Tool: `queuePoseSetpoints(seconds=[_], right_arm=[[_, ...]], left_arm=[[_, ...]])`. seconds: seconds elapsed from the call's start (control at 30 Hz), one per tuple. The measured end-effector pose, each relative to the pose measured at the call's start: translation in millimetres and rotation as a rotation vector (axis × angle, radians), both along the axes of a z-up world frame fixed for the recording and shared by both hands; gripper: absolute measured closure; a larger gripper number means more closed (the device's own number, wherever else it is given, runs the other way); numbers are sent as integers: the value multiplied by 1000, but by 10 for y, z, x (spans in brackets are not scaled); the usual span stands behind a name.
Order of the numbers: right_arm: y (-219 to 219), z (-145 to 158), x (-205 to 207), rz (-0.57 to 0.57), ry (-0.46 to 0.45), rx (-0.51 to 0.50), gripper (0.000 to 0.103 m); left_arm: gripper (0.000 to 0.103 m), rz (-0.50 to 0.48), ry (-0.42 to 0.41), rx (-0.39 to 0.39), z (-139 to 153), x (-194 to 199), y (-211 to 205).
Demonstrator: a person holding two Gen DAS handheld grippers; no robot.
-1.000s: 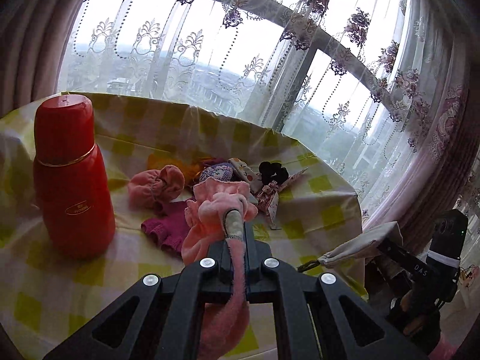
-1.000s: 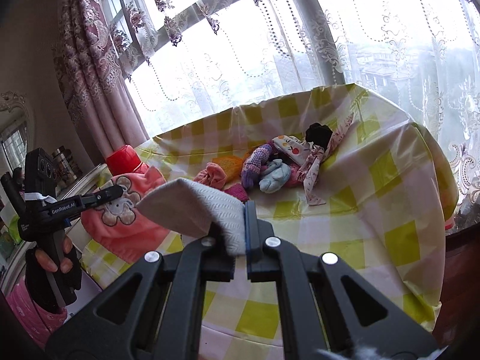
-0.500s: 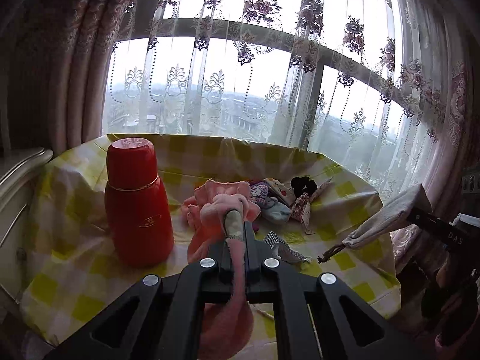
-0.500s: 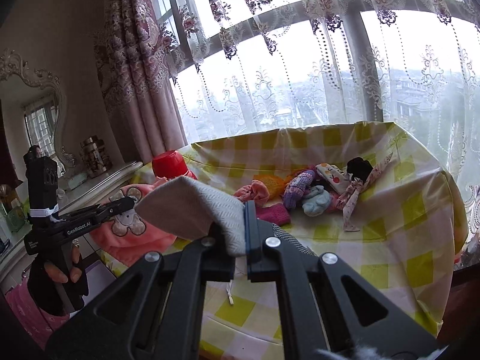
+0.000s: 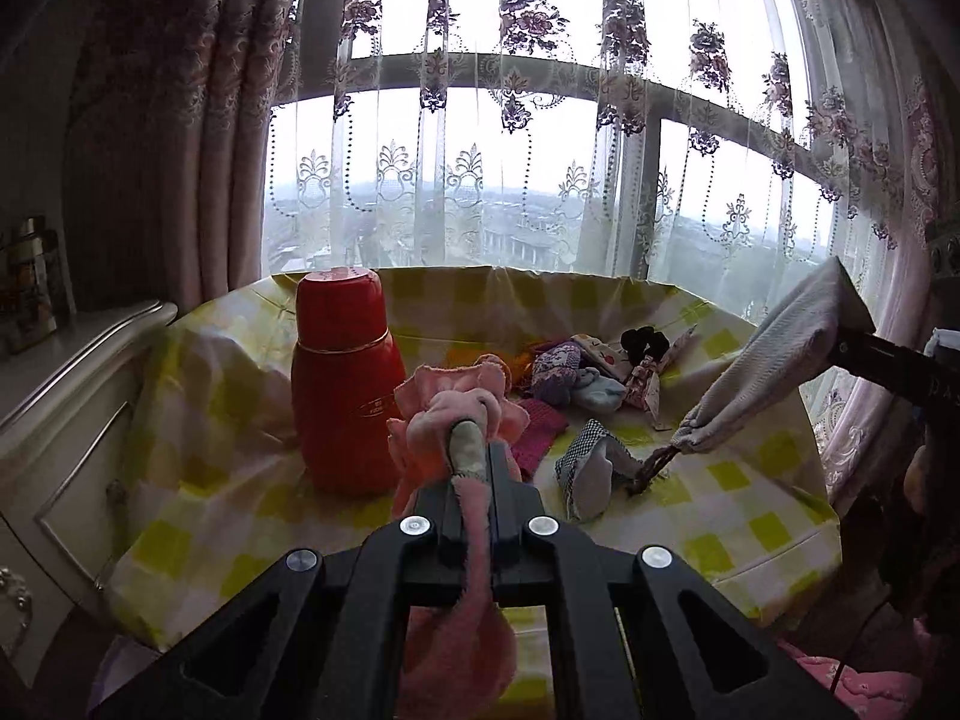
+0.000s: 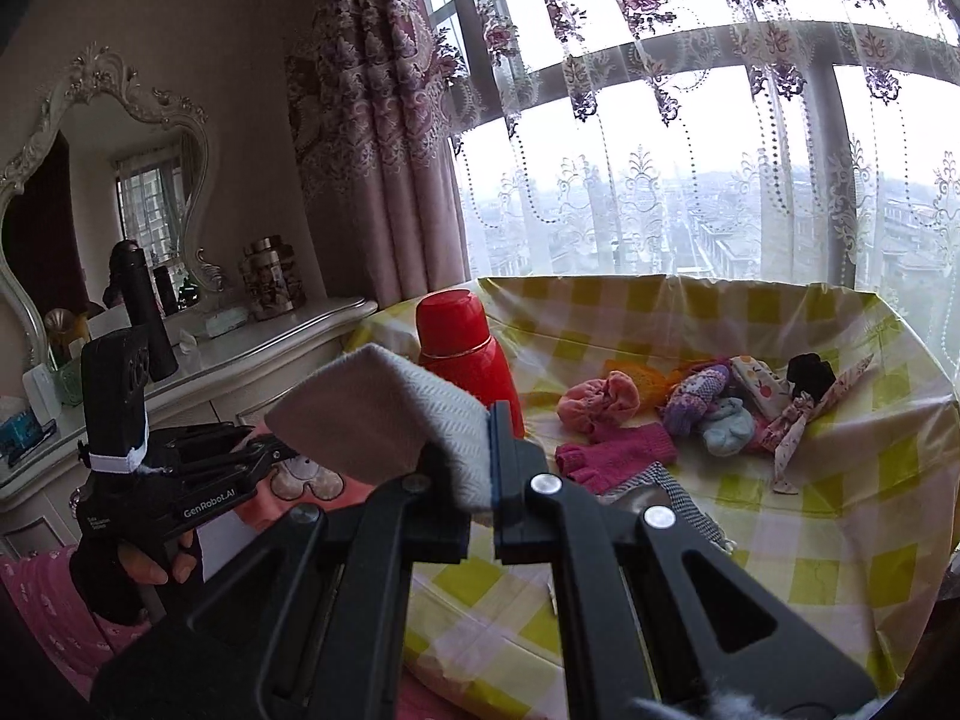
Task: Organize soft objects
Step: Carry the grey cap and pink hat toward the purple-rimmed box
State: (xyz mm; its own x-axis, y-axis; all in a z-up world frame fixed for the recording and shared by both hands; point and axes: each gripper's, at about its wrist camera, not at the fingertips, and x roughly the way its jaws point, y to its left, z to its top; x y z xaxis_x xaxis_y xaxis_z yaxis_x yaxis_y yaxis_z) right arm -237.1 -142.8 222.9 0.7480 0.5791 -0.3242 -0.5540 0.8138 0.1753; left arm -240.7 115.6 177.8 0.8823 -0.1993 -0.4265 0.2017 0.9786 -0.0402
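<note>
Left wrist view, left claw [image 5: 471, 468]: we see its two fingers pressed together on a pink fleece cloth [image 5: 450, 420], which bunches ahead of the tips and trails back under the camera.
Left wrist view, worktop [image 5: 750, 516]: covered in yellow-checked cloth; a red flask [image 5: 345, 378] stands upright just left of the claw line.
Left wrist view, loose pile: a magenta glove [image 5: 540, 435], a purple mitten [image 5: 555, 369], a pale blue mitten [image 5: 597, 393] and a black scrunchie [image 5: 642, 342] lie ahead and to the right of the left claw.
Left wrist view, grey pouch [image 5: 774, 354]: held up at the right edge; its long axis slopes down and leftward to a drawstring end [image 5: 654, 459] that touches the worktop beside a checked cloth [image 5: 585, 468].
Right wrist view, right claw [image 6: 489, 468]: clamped on one edge of the grey pouch, which fans out to the left of the tips.
Right wrist view, left gripper body [image 6: 180, 480]: low at the left, with pink fabric beyond it.
Right wrist view, pile: a pink bundle [image 6: 597, 402] and the magenta glove lie ahead, between the flask and the mittens.
Deciding relation: we judge that the pouch hangs to the right of the pink cloth, so the left claw would travel rightward to reach it; whether its mouth is open we cannot tell.
</note>
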Motion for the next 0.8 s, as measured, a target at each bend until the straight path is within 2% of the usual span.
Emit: queuePoseSetpoints(seconds=[0.4,0.8], right_arm=[[715,40,-254,216,-38,-55,97],[1462,-46,-592,430,-58,-139,97]], left_arm=[[99,142,-15,14,-44,-430,465],[99,306,5,-40,-256,-858,1012]])
